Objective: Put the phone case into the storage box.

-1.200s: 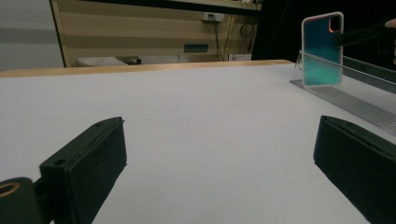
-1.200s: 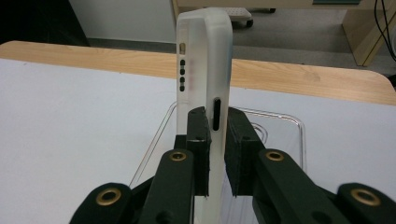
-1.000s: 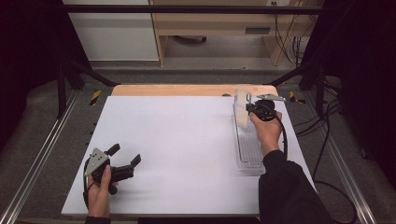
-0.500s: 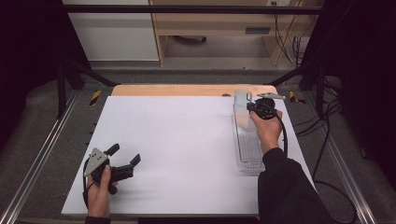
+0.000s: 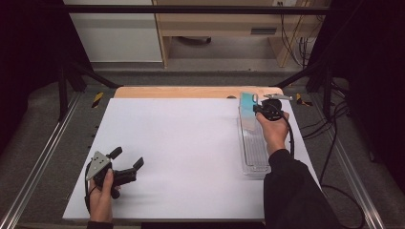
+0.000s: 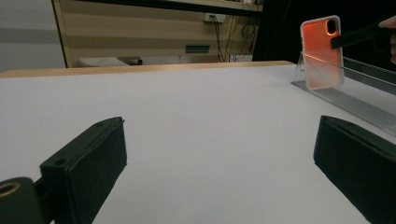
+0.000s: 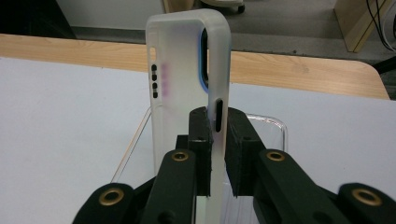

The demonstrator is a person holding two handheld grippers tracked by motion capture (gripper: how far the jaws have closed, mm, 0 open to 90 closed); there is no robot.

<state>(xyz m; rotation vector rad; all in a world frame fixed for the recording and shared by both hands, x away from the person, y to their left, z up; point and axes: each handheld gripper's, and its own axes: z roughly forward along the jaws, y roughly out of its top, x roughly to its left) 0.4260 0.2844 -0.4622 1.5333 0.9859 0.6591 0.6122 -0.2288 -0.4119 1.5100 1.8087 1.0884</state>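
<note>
Evenly lit from above, bright across the white table (image 5: 191, 143), black at both flanks. Soft throughout, grainy in the high view. Close jaws blurred in the left gripper view; phone case (image 6: 322, 51) beyond them glowing orange, perhaps backlit.

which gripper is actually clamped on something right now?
The right gripper: its jaws pinch the edge of the translucent phone case, held upright over the clear tray. The left gripper rests on the table with jaws wide apart, nothing between them.

Lab-like recording bay: black curtains (image 5: 28, 57), metal frame rails (image 5: 40, 157), loose cables (image 5: 301, 45).
</note>
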